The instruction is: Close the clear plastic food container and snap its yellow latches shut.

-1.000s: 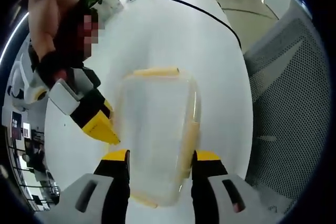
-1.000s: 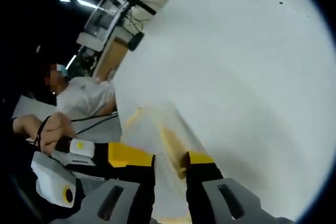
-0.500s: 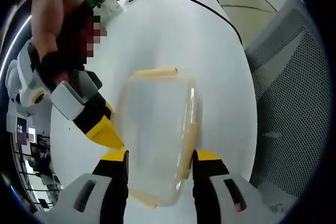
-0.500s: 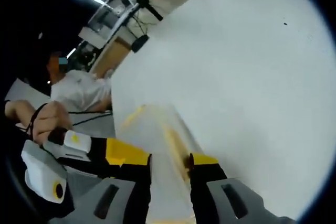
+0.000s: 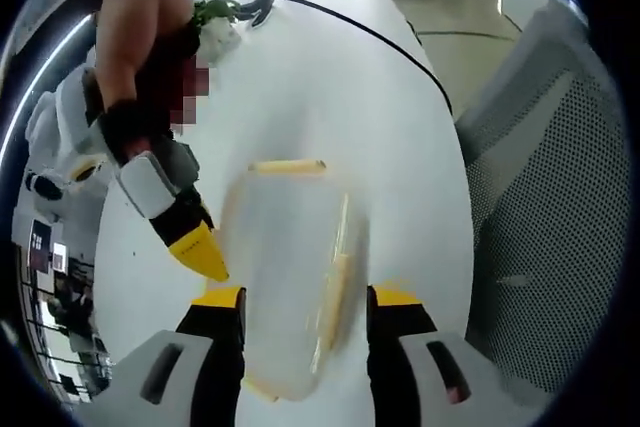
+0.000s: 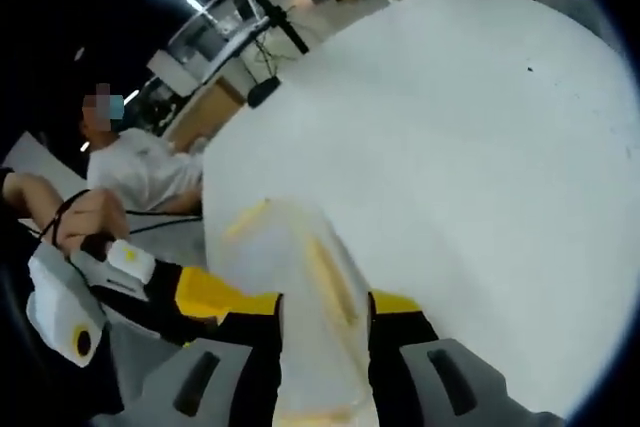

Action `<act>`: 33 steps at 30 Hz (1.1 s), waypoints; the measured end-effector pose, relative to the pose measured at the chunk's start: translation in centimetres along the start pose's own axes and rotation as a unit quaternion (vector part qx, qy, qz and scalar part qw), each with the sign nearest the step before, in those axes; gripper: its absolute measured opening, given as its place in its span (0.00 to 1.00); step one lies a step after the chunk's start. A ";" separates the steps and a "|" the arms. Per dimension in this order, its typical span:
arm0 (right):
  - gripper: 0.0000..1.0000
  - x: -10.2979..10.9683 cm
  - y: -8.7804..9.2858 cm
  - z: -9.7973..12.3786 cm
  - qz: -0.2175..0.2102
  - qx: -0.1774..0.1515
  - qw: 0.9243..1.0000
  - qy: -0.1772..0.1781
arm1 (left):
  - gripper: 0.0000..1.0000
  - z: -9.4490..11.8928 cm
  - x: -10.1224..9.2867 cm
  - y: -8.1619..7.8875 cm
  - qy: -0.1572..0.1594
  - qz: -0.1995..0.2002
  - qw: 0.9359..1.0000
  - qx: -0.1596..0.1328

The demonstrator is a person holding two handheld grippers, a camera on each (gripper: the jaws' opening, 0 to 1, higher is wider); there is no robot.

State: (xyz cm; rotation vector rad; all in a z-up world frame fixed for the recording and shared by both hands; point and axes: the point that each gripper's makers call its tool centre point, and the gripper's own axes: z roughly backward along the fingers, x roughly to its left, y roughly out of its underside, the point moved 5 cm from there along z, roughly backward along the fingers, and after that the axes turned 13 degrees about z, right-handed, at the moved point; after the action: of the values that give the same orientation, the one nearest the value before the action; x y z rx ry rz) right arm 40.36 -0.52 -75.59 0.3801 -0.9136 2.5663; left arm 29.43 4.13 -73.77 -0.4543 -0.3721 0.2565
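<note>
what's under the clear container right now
The container sits on the white table, which shows faintly through its blurred clear walls. Nothing can be made out inside. Its near end is covered by the left tool, which straddles it.

A white table (image 5: 320,77) carries the clear container (image 5: 285,277) and a black cable (image 5: 350,22).

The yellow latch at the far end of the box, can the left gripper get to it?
Probably yes. The yellow latch lies straight ahead of the left gripper across the clear container, with only bare white table beyond it.
</note>
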 end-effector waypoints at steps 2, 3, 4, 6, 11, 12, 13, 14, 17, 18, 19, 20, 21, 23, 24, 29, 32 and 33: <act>0.31 0.1 0.2 0.2 0.002 -0.005 1.000 0.003 | 0.50 0.1 0.0 0.0 0.001 0.017 1.000 -0.004; 0.31 0.2 0.2 0.3 0.002 -0.009 1.000 0.005 | 0.50 0.2 0.1 0.0 0.004 0.018 1.000 -0.006; 0.31 0.3 0.2 0.5 0.003 -0.014 1.000 0.007 | 0.50 0.3 -0.1 0.0 0.008 0.037 0.999 -0.010; 0.31 0.6 0.1 0.9 0.005 -0.029 1.000 0.011 | 0.50 0.3 -0.4 0.0 0.028 0.075 0.997 -0.017; 0.31 1.6 -0.3 2.4 0.011 -0.076 0.997 0.026 | 0.50 0.9 0.4 0.2 0.040 0.128 0.990 -0.045; 0.32 1.7 -0.2 2.6 0.011 -0.077 0.997 0.027 | 0.50 0.9 0.5 0.3 0.042 0.128 0.990 -0.048; 0.32 2.1 0.1 2.9 0.011 -0.079 0.996 0.030 | 0.50 1.1 0.9 0.5 0.037 0.141 0.988 -0.051; 0.33 2.2 0.3 3.0 0.012 -0.081 0.996 0.032 | 0.51 1.2 1.1 0.7 0.040 0.147 0.987 -0.052; 0.33 2.7 1.2 3.5 0.009 -0.087 0.995 0.038 | 0.54 1.6 2.1 1.4 0.045 0.185 0.980 -0.057; 0.34 2.7 1.4 3.6 0.008 -0.089 0.995 0.041 | 0.56 1.7 2.4 1.6 0.046 0.188 0.979 -0.059; 0.34 2.7 1.6 3.7 0.005 -0.091 0.995 0.043 | 0.57 1.8 2.7 1.7 0.044 0.187 0.980 -0.061; 0.34 2.8 1.9 3.9 0.000 -0.095 0.994 0.046 | 0.57 2.0 3.1 2.0 0.041 0.189 0.979 -0.063; 0.34 2.9 2.2 4.0 -0.002 -0.096 0.994 0.047 | 0.58 2.1 3.4 2.1 0.040 0.191 0.979 -0.064; 0.34 2.9 2.5 4.2 -0.008 -0.101 0.994 0.050 | 0.60 2.4 3.9 2.2 0.041 0.195 0.978 -0.069; 0.34 3.0 2.7 4.4 -0.021 -0.111 0.992 0.049 | 0.60 2.4 4.2 2.3 0.042 0.215 0.973 -0.073; 0.33 3.0 3.0 5.3 -0.059 -0.155 0.984 0.061 | 0.61 2.5 5.2 2.7 0.051 0.229 0.969 -0.078; 0.33 3.0 3.5 5.6 -0.053 -0.153 0.984 0.074 | 0.61 2.5 5.6 2.8 0.060 0.242 0.965 -0.079; 0.33 3.0 3.6 5.7 -0.055 -0.152 0.984 0.073 | 0.61 2.4 5.8 2.8 0.063 0.244 0.964 -0.081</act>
State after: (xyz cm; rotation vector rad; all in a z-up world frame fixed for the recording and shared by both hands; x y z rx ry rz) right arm 36.78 -5.90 -72.14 0.1462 -1.1708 2.2739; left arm 33.26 9.32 -71.36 -0.7187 -0.1506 0.6761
